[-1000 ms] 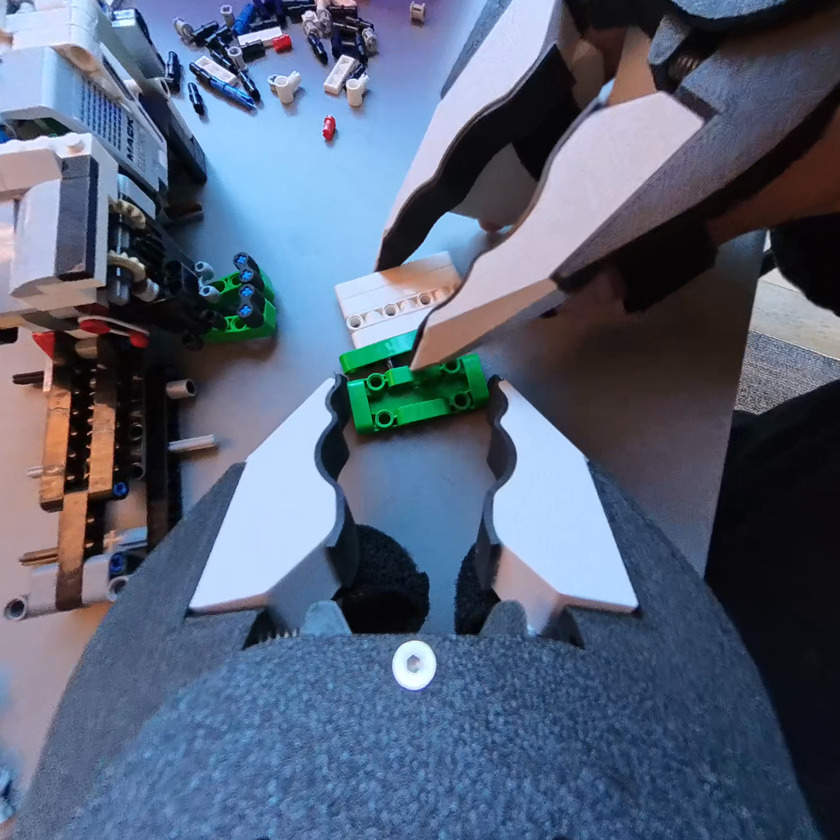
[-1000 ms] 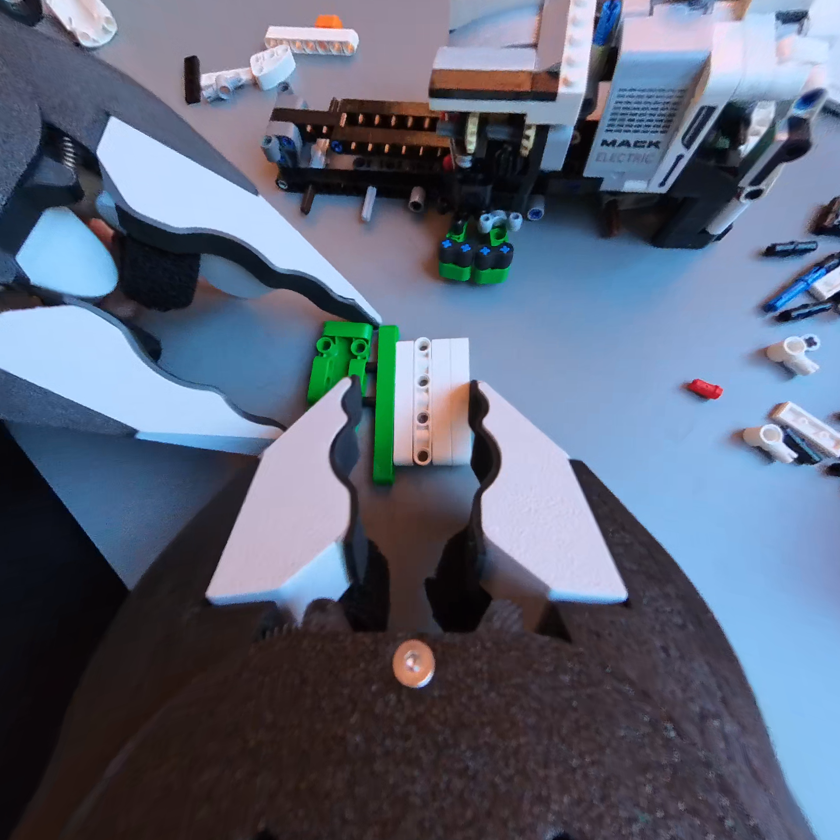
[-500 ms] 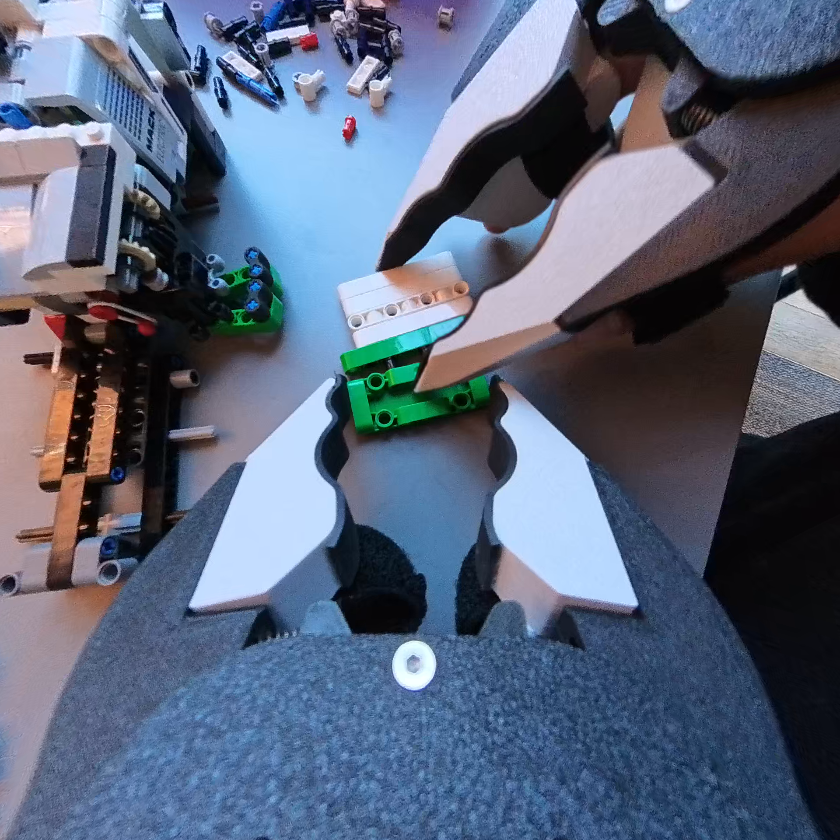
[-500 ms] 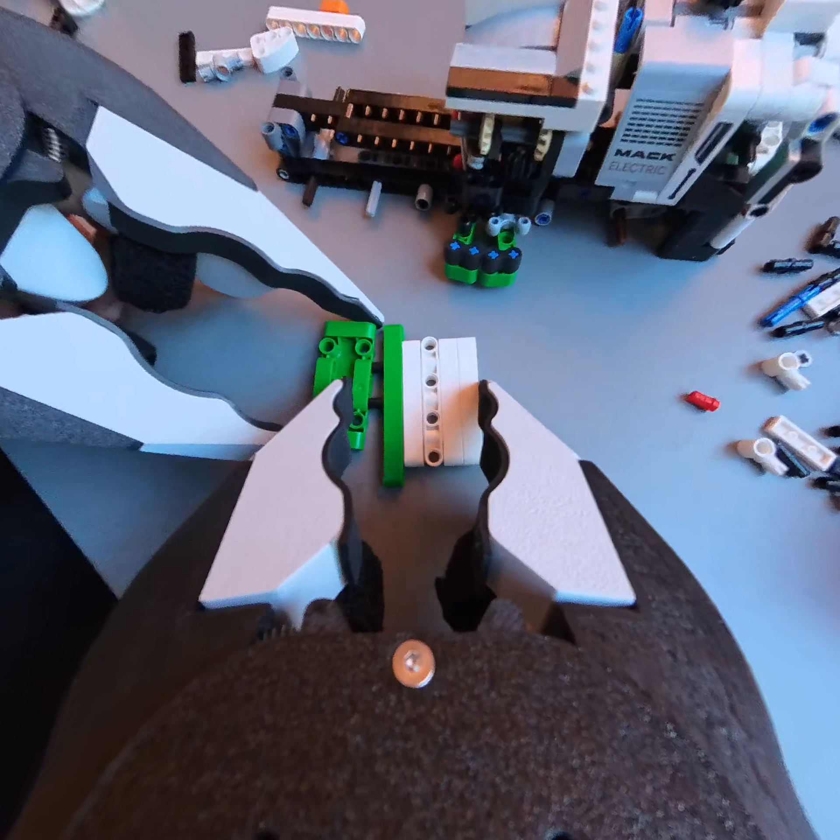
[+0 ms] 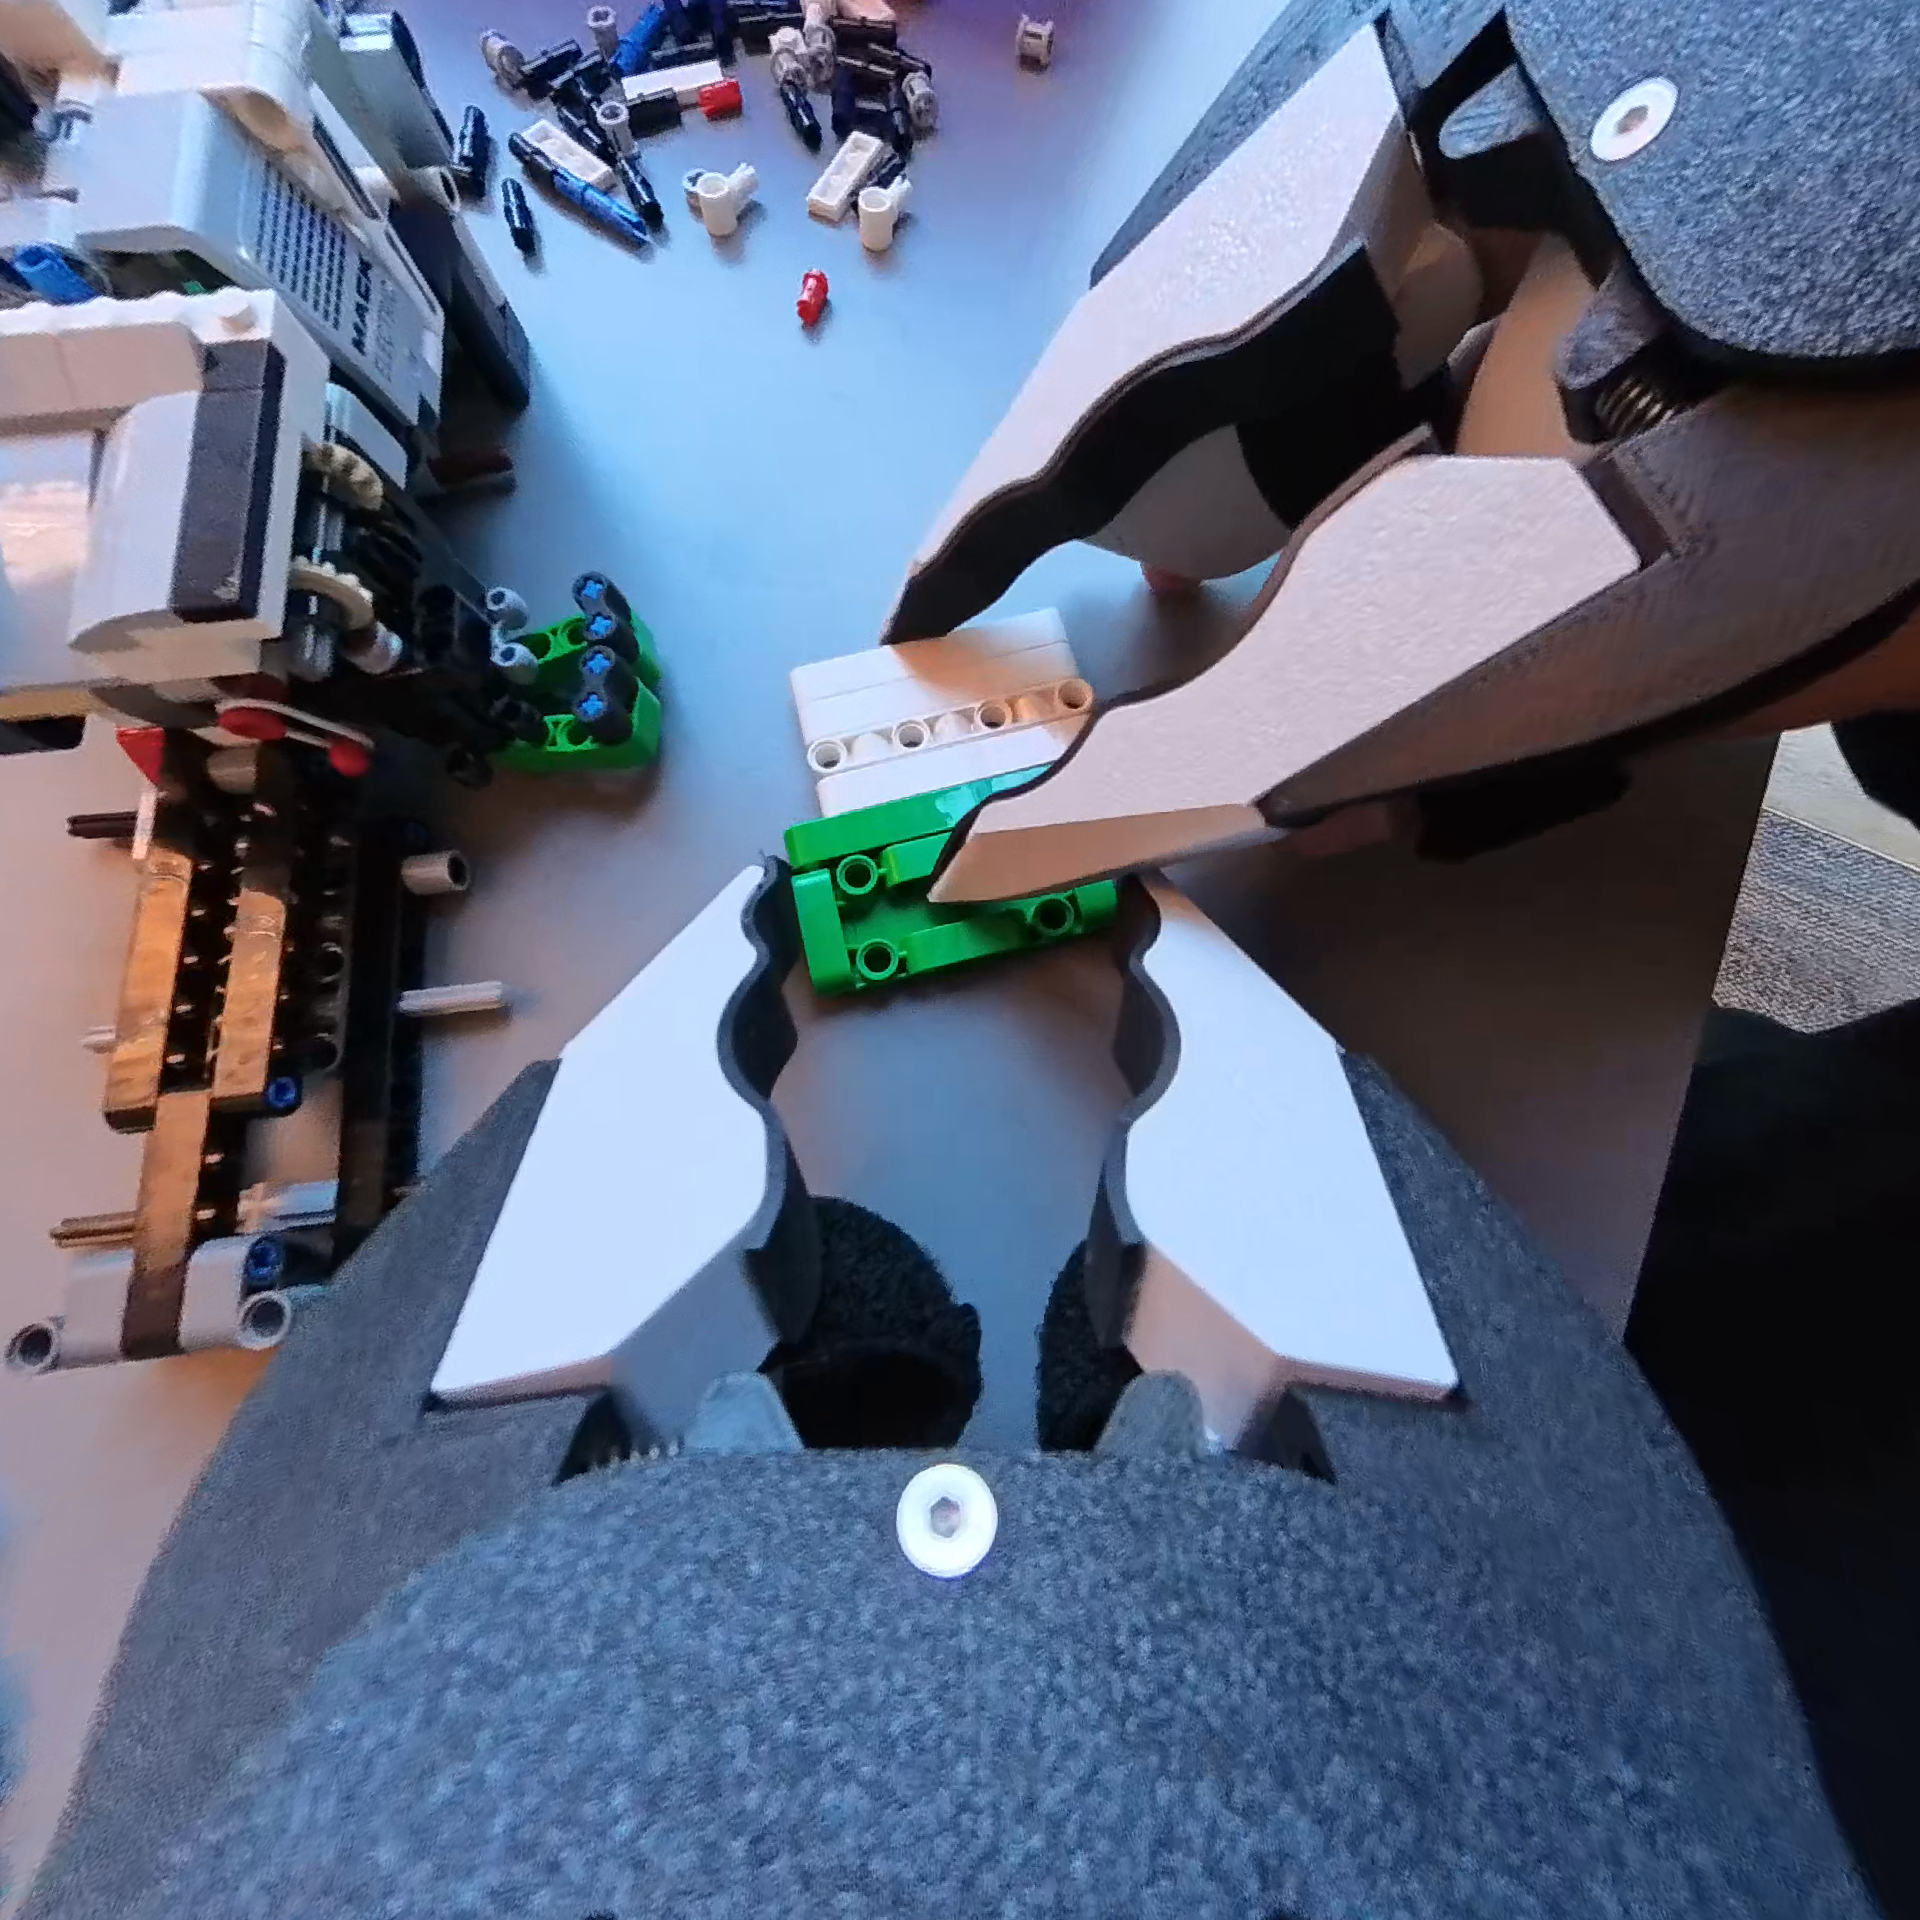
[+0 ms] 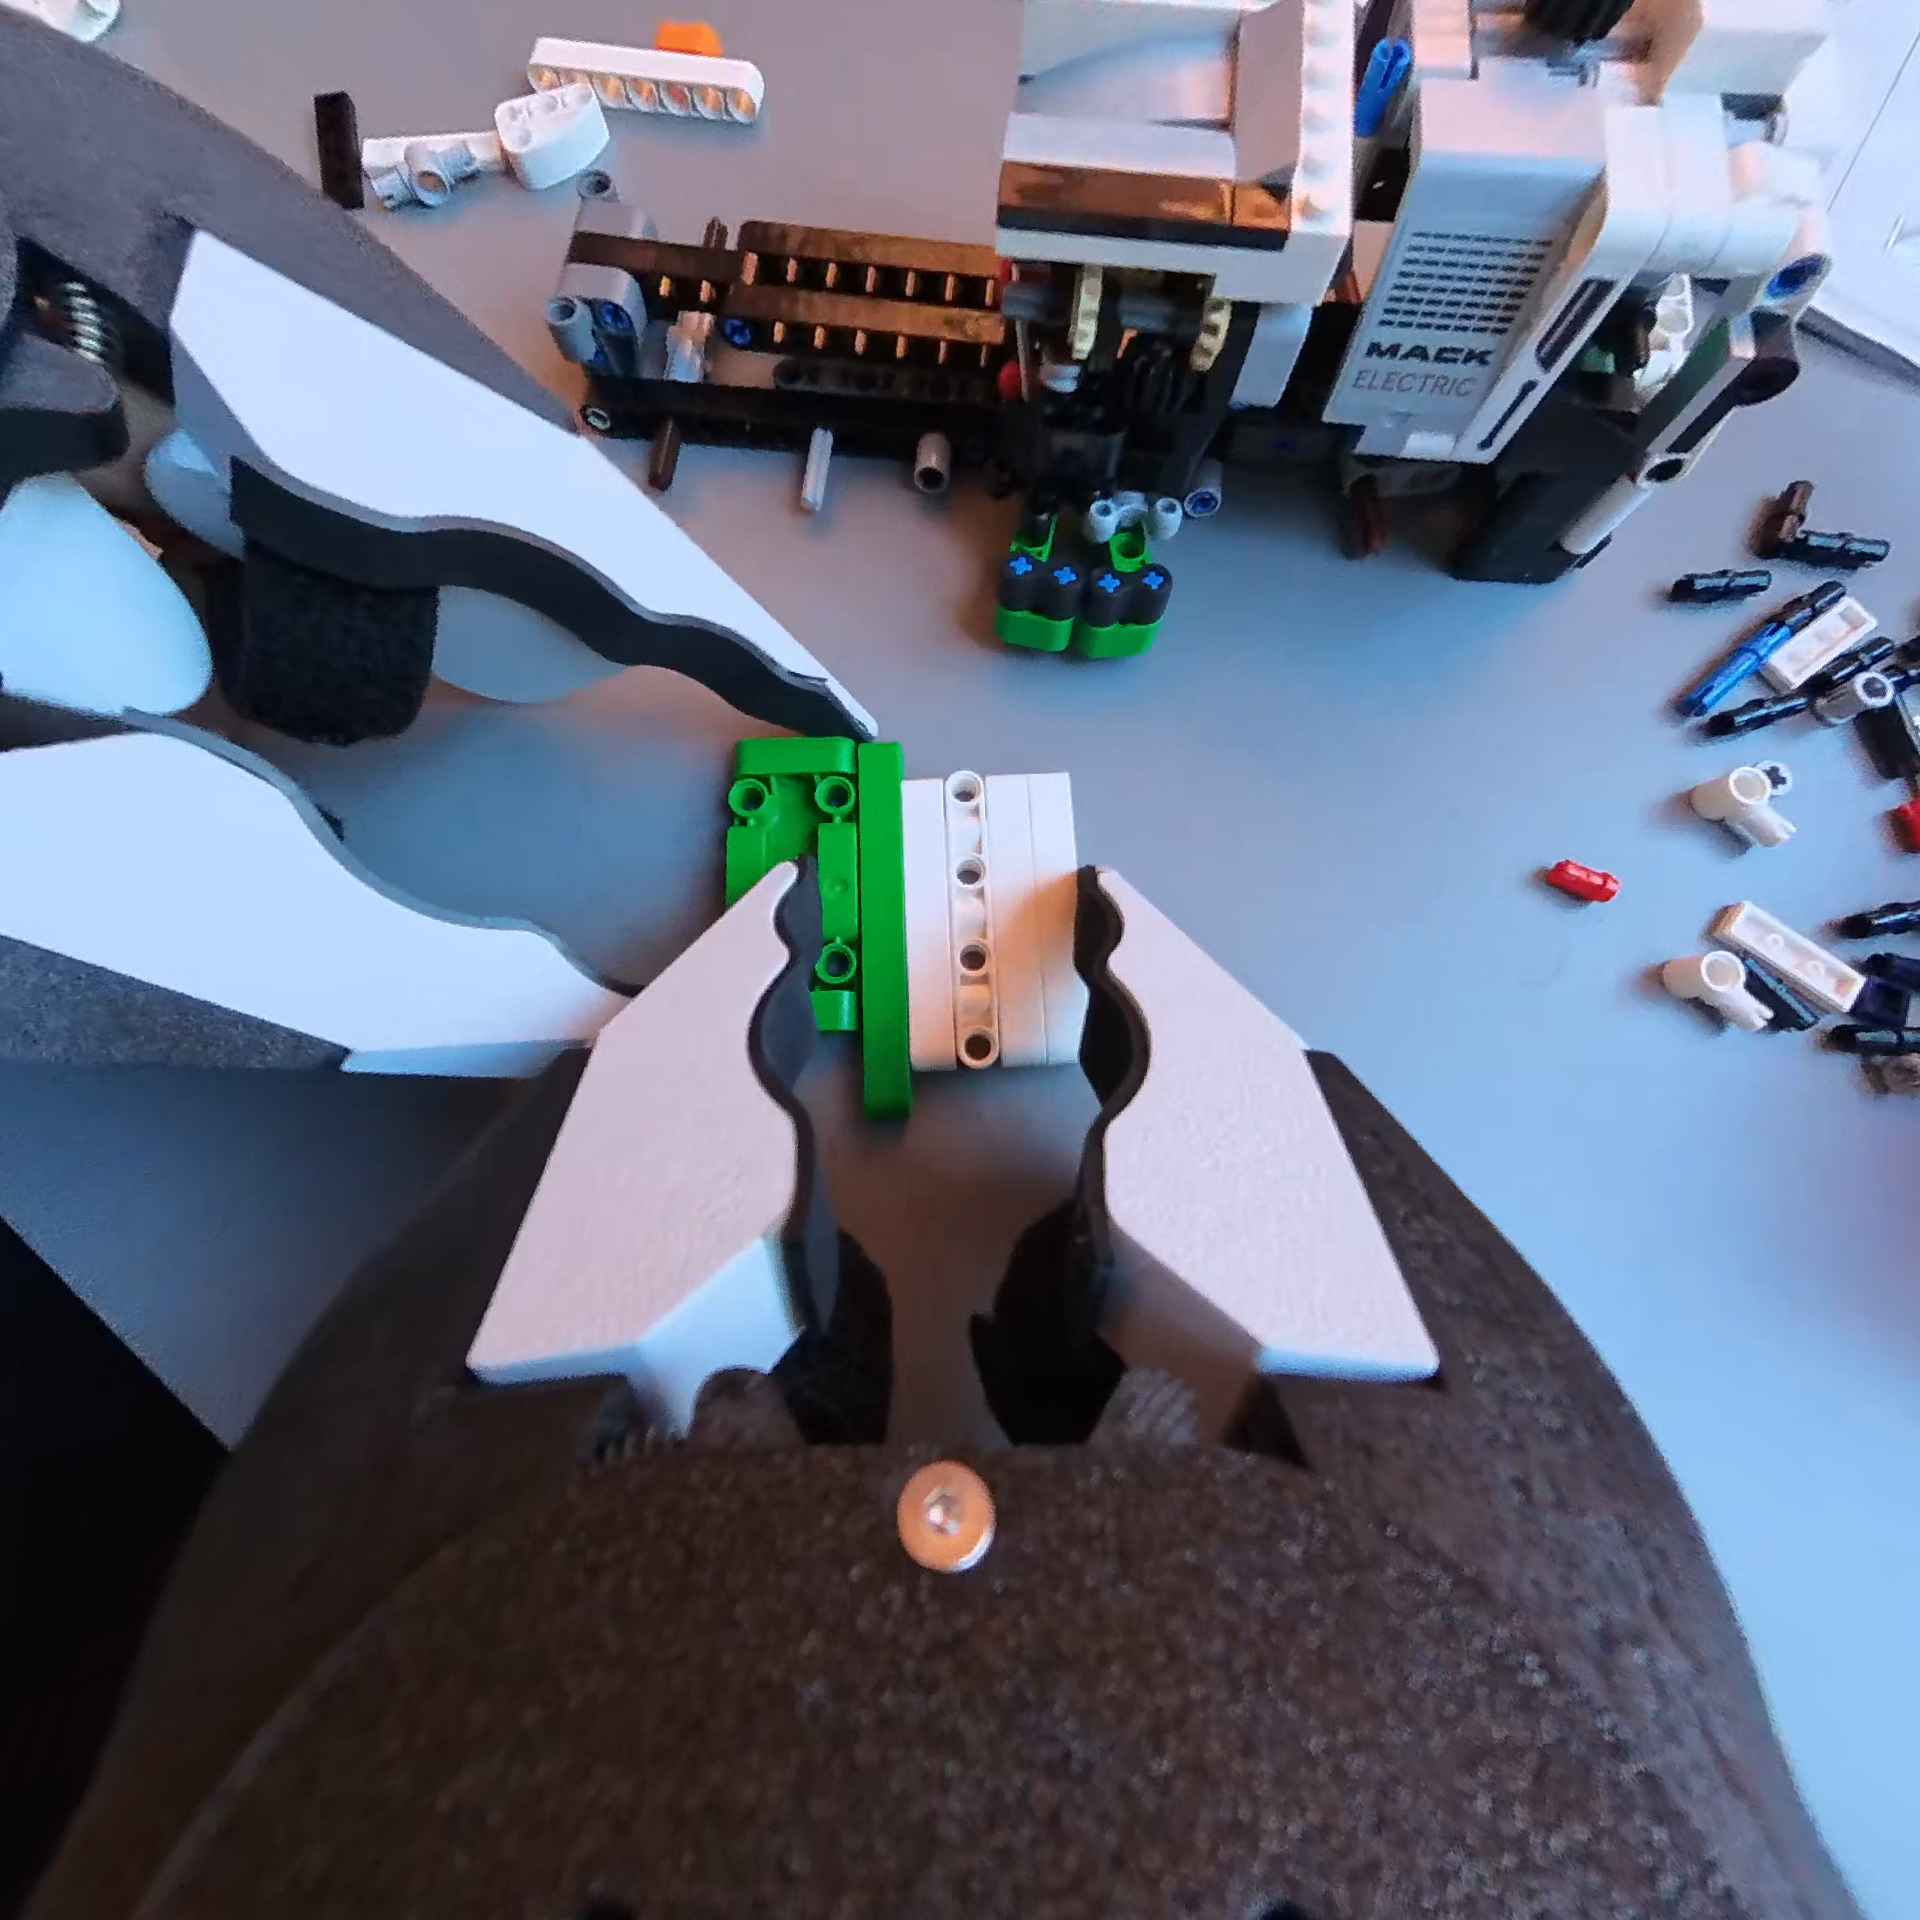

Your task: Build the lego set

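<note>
A green panel (image 5: 883, 940) lies on the grey table against a green beam (image 5: 873, 831), which lies against a white ribbed panel (image 5: 935, 675). My left gripper (image 5: 951, 914) is open, one fingertip at each end of the green panel. My right gripper (image 6: 940, 883) is open and straddles the row from the side. One of its tips is over the green panel (image 6: 774, 800), the other at the outer edge of the white panel (image 6: 1039, 831), with the green beam (image 6: 883, 935) between. Neither gripper holds anything.
The part-built white and black truck (image 5: 208, 520) (image 6: 1143, 260) stands beside the work spot. A small green and black subassembly (image 5: 582, 686) (image 6: 1081, 603) sits by it. Loose pins and connectors (image 5: 727, 94) (image 6: 1787, 644) and a red pin (image 5: 812, 296) lie farther off. The table edge (image 5: 1662, 1039) is close. The right tips stand about 9 cm off the red pin (image 5: 812, 296). It turns up in the right wrist view (image 6: 1575, 881) as well.
The gap between the green panel and the green beam has closed; the pieces now sit tight together. My right gripper has slid further over them. My left gripper has stayed around the green panel.
</note>
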Available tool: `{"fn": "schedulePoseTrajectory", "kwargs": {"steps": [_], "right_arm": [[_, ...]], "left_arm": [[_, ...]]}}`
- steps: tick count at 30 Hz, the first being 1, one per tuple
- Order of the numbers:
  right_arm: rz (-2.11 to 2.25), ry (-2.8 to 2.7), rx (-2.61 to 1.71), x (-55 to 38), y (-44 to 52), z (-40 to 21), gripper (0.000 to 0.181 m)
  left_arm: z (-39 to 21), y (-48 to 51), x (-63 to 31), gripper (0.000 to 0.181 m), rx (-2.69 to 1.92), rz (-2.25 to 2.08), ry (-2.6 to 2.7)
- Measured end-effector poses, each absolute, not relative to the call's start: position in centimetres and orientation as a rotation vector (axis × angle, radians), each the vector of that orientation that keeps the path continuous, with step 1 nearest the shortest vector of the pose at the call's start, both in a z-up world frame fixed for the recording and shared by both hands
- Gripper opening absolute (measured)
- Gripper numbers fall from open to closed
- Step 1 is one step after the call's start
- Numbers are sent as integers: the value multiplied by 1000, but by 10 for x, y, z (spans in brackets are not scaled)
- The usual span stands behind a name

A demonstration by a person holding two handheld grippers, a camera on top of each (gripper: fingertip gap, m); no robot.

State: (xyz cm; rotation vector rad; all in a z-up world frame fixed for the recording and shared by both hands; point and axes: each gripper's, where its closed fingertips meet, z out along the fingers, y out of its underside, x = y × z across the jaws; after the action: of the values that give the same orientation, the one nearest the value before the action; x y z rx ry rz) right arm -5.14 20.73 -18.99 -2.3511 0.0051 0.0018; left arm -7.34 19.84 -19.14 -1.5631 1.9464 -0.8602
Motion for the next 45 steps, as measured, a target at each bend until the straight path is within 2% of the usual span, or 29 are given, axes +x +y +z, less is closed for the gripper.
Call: {"fn": "schedulePoseTrajectory", "kwargs": {"steps": [6, 8, 15, 18, 19, 30, 42, 45], "right_arm": [[26, 29, -2306, -51, 208, -188, 49], [90, 70, -2287, -49, 207, -185, 49], [616, 291, -2100, -63, 204, -158, 49], [772, 325, -2023, -73, 204, -147, 49], [784, 324, -2013, -73, 204, -146, 49], [863, 159, -1915, -86, 203, -131, 49], [839, 194, -1924, -84, 209, -135, 48], [823, 145, -1799, -78, 209, -113, 68]], "left_arm": [[-189, 198, -74, 62, -1552, -879, 1938], [-182, 200, -75, 70, -1533, -900, 1895], [-159, 191, -77, 75, -1365, -932, 1826], [-146, 191, -76, 70, -1281, -874, 1770], [-146, 191, -77, 65, -1277, -857, 1767], [-129, 193, -86, 65, -1035, -757, 1779], [-132, 202, -84, 64, -1075, -790, 1751], [-120, 210, -88, 64, -1095, -840, 1684]]}}
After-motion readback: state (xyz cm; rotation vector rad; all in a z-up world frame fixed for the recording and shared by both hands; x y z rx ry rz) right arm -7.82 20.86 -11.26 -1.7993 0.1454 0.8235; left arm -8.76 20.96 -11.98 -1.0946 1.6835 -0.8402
